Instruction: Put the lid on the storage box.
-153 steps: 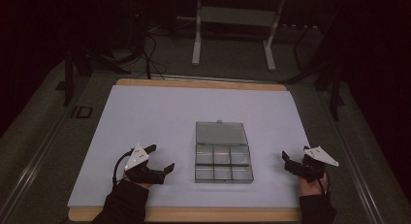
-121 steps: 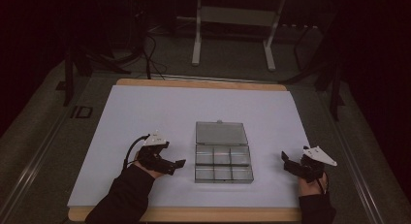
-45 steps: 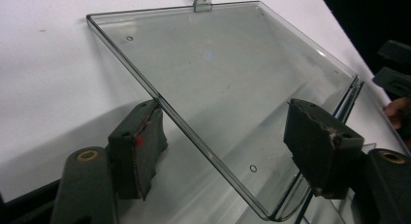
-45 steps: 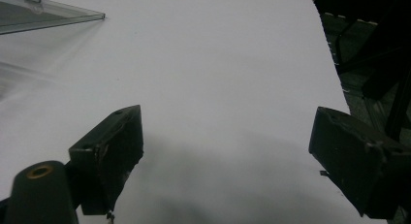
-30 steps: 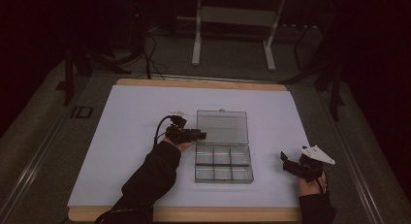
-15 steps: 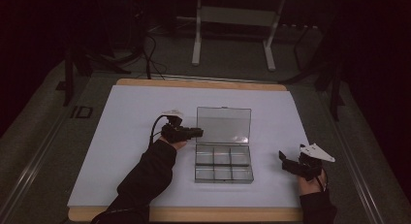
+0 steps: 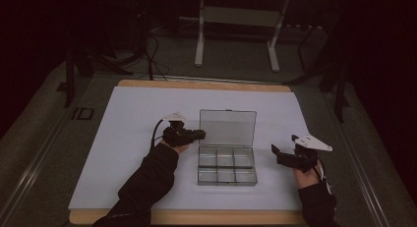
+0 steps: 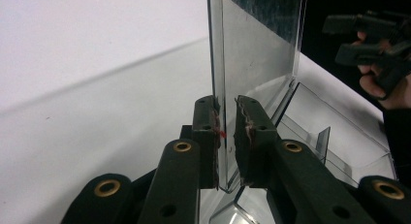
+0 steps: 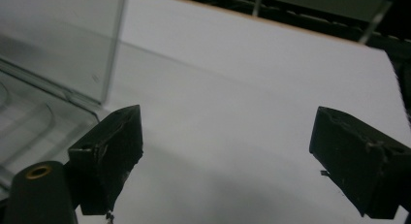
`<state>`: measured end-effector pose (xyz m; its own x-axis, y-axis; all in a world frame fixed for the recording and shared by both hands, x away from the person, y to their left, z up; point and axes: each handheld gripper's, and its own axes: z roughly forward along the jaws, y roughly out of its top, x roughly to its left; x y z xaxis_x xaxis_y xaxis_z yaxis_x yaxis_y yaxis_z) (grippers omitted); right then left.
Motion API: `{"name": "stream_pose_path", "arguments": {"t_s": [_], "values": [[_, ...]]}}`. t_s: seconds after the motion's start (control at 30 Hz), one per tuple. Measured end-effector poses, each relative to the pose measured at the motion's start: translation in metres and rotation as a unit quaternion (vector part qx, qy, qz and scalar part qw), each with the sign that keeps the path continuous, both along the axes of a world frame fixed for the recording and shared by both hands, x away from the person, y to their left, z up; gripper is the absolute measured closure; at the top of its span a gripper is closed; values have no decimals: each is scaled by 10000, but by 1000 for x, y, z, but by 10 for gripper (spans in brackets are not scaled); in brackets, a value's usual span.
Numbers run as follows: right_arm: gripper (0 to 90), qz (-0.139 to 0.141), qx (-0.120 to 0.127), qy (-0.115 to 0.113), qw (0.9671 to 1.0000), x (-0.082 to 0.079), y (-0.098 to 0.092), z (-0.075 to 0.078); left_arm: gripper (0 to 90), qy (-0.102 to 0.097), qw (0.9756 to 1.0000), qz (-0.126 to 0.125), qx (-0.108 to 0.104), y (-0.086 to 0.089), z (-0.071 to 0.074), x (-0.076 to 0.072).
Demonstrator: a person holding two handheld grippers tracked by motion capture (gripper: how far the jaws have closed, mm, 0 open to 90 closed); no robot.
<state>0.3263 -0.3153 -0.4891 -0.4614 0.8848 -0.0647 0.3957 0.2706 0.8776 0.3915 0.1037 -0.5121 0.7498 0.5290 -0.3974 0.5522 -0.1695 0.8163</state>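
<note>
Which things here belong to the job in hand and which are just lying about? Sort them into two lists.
In the job:
- clear compartment box
- its lid, standing upright
- left claw, shut on the lid's edge
- right claw, open, beside the box

Lying about:
- white table cover
- metal stand behind the table
- floor cables

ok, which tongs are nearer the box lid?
Left. The left tongs are clamped on the upright lid at its left edge; the right tongs hang open, off to the box's right.
</note>
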Motion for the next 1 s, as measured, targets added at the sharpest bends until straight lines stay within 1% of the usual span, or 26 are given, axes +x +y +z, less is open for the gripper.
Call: {"name": "stream_pose_path", "arguments": {"t_s": [0.03,0.07,0.13,0.2,0.23,0.27,0.3,0.33,0.43,0.5,0.6,0.7,0.73,0.87,0.9,1.0], "values": [[148,45,4,46,10000,3,4,3,815,-8,10000,-2,2,0,0,0],[151,112,45,69,9999,5,7,4,815,-9,10000,-2,-6,0,0,0],[151,342,201,131,9991,9,13,8,815,-27,10000,-5,-2,0,0,0],[163,390,241,122,9989,14,21,11,815,-31,10000,0,-10,0,0,0],[192,451,243,115,9986,16,25,13,815,-43,10000,3,-7,0,0,-1],[192,451,243,115,9986,16,25,13,815,-43,10000,3,-7,0,0,-1],[213,496,255,108,9984,18,29,14,815,-57,10000,2,16,0,0,-1],[253,609,277,105,9977,21,36,17,815,-71,10000,-2,22,0,0,-1],[334,775,381,143,9962,28,45,19,816,-81,10000,-12,30,0,0,-1],[414,898,398,234,9949,33,49,19,815,-87,10000,-18,33,0,0,-1],[538,1028,377,303,9935,38,55,18,816,-110,9999,-31,34,0,0,-1],[620,1094,335,378,9927,43,59,17,816,-138,9999,-43,38,0,0,-1],[634,1109,315,379,9926,44,60,16,816,-145,9999,-43,42,0,0,-1],[719,1187,292,514,9912,49,64,13,815,-171,9998,-47,55,1,0,-2],[730,1234,280,548,9904,49,65,13,813,-160,9998,-44,55,1,0,-1],[749,1240,274,577,9902,49,65,14,810,-141,9999,-1,72,0,1,-2]]}}
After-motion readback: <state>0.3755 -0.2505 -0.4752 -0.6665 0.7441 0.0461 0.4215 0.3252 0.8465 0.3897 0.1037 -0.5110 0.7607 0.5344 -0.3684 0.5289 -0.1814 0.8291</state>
